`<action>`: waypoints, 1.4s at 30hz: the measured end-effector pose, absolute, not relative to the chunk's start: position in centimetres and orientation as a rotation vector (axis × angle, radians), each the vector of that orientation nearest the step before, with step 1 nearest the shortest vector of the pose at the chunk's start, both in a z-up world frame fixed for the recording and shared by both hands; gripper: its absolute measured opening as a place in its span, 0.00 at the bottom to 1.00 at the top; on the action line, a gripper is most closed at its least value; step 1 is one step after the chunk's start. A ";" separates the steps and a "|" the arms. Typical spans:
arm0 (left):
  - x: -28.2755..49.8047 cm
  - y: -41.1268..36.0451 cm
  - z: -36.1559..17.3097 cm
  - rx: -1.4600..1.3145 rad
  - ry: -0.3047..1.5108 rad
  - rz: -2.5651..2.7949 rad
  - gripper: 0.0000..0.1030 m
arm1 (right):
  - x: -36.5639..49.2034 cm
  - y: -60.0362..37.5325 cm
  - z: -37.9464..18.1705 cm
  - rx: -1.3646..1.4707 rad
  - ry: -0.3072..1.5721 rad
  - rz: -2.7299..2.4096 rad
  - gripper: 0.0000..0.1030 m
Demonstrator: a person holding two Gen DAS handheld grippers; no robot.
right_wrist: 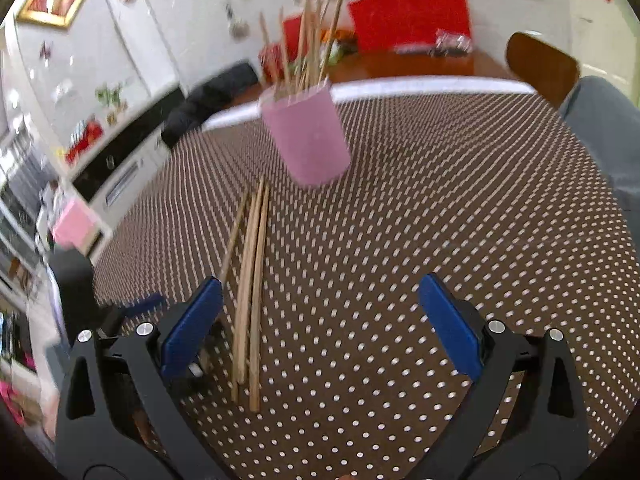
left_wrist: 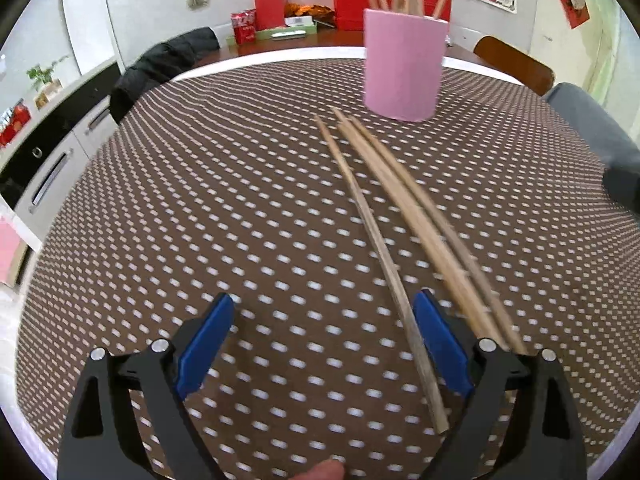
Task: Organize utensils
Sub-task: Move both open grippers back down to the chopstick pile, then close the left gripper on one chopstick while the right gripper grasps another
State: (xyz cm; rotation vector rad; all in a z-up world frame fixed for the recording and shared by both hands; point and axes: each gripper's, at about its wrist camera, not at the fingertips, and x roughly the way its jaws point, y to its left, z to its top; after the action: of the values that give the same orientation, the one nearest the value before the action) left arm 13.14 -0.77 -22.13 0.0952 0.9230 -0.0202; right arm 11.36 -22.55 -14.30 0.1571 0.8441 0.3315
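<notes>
A pink cup with several wooden chopsticks standing in it sits on the dotted brown tablecloth. Three loose chopsticks lie in front of it, pointing at the cup. My left gripper is open low over the cloth, and one chopstick runs just inside its right finger. In the right wrist view the cup is ahead left and the loose chopsticks lie beside the left finger. My right gripper is open with only cloth between its fingers.
A dark jacket hangs at the table's far left edge. A wooden chair back and a grey sleeve are at the right. Red boxes sit on a table behind. Cabinets line the left side.
</notes>
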 end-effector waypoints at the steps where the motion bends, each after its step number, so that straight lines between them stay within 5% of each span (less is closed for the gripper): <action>1: 13.4 -0.4 -22.1 0.111 0.920 -0.011 0.87 | 11.6 -21.9 -14.9 0.138 0.868 0.349 0.94; 9: 14.1 2.0 -22.1 0.090 0.917 -0.037 0.87 | 13.9 -17.6 -18.0 -0.013 0.943 0.382 0.94; 23: 15.5 2.7 -22.1 0.071 0.934 -0.061 0.87 | 16.6 -14.1 -18.7 -0.189 0.947 0.366 0.51; 31: 20.2 1.8 -21.0 0.174 0.918 -0.056 0.87 | 19.9 -11.9 -18.6 -0.198 0.956 0.392 0.46; 38: 23.1 2.0 -21.6 0.141 0.953 -0.089 0.87 | 21.3 -11.5 -18.5 -0.223 0.948 0.401 0.28; 40: 23.6 2.2 -21.6 0.106 0.957 -0.129 0.76 | 21.6 -11.0 -18.6 -0.236 0.943 0.417 0.22; 42: 24.0 2.1 -21.3 0.108 0.952 -0.152 0.49 | 21.7 -10.4 -18.6 -0.246 0.943 0.434 0.10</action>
State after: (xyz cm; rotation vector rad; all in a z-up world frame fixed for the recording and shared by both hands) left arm 24.02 2.09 -21.31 0.1078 0.9515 -0.1521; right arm 21.71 -10.42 -18.64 -0.2457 0.9429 0.4345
